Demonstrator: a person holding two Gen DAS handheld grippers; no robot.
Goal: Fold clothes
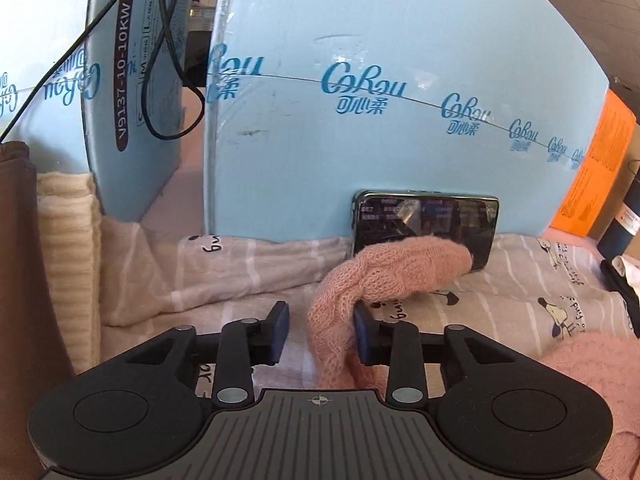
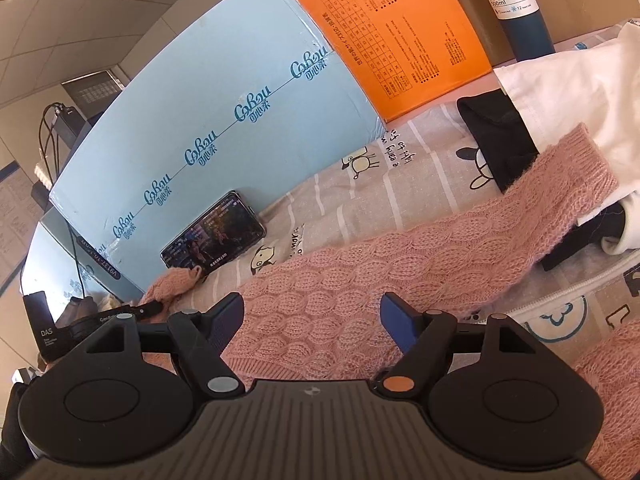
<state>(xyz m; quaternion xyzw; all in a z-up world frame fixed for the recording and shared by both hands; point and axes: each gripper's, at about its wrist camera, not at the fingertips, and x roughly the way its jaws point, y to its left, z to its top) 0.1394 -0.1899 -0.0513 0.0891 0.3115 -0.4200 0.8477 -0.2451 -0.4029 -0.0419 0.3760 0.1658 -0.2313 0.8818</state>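
A pink cable-knit sweater (image 2: 340,280) lies on the striped cartoon-print sheet (image 2: 360,200). One sleeve (image 2: 560,184) stretches toward the upper right, its cuff resting on black and white garments. My right gripper (image 2: 312,308) hovers open over the sweater's body, with nothing between its fingers. The other sleeve (image 1: 400,272) curls from in front of the phone (image 1: 424,220) down into the gap of my left gripper (image 1: 322,314). That gripper is open: the sleeve rests against the right finger (image 1: 366,334), and a gap shows beside the left one.
Light blue cartons (image 1: 400,80) form a wall behind the sheet, with the phone leaning on one. An orange box (image 2: 400,32) and a dark vacuum bottle (image 2: 516,8) stand at the right. A white garment (image 2: 568,88) and a black one (image 2: 500,140) lie nearby. Folded cream knit (image 1: 68,240) sits at the left.
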